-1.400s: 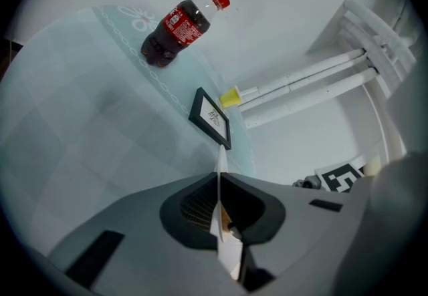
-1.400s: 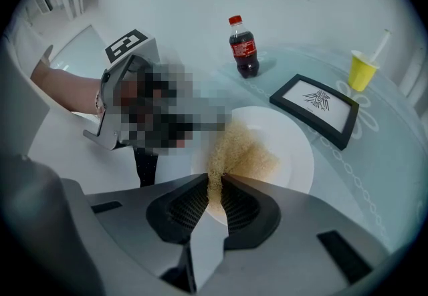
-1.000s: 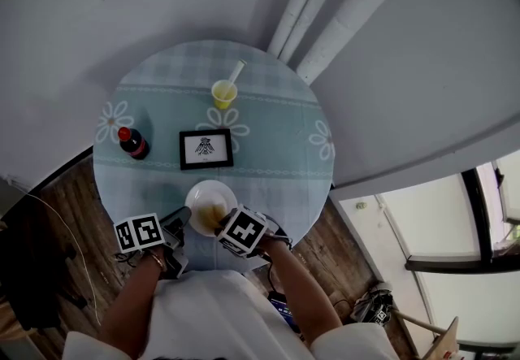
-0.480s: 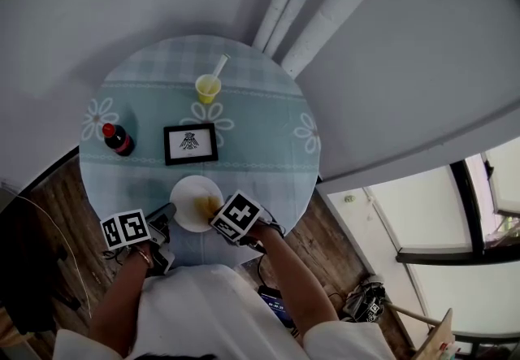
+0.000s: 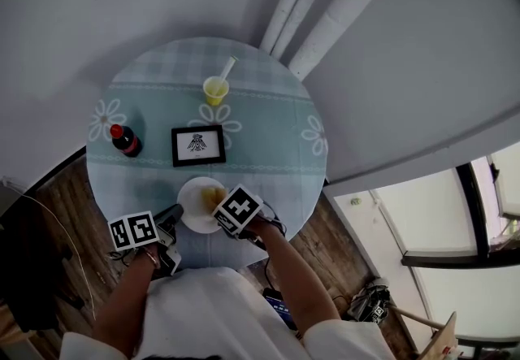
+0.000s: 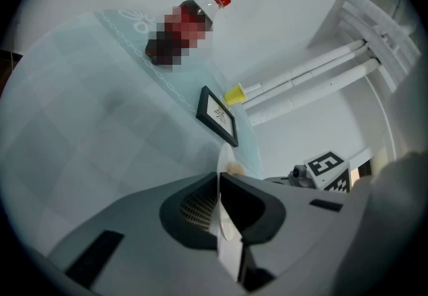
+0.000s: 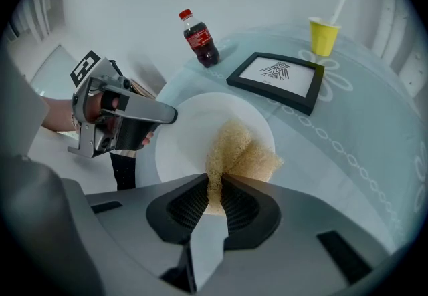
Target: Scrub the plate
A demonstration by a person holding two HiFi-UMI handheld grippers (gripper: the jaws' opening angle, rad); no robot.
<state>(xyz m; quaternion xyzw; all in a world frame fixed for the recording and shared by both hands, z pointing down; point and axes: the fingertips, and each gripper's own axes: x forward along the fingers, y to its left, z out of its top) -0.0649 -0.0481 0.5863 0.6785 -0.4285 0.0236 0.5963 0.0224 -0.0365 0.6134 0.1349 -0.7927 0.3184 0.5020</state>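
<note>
Nearest us, the left gripper (image 6: 219, 181) is clamped on the near left rim of the plate (image 7: 190, 131). The plate lies on the table (image 5: 268, 147), close to its near edge. The right gripper (image 7: 215, 184) is closed on a tan sponge (image 7: 241, 151) that rests on the plate's face, toward its right side.

To scrub well, we judge that the left grip should hold the rim firm. The right should press the sponge flat and sweep overlapping circles across the whole face (the left part lies bare now), without shoving the plate off the edge.

Beyond the plate stand a picture frame (image 7: 277, 77), a bottle (image 7: 200, 39) to the left, and farthest a yellow cup (image 7: 323, 35), all well apart from the work.

Only the left gripper view shows the rim edge-on between the pads. Only the right gripper view shows the sponge pinched into a fold. The head view hides much of the sponge, but it alone shows how near the table's edge the plate lies.
</note>
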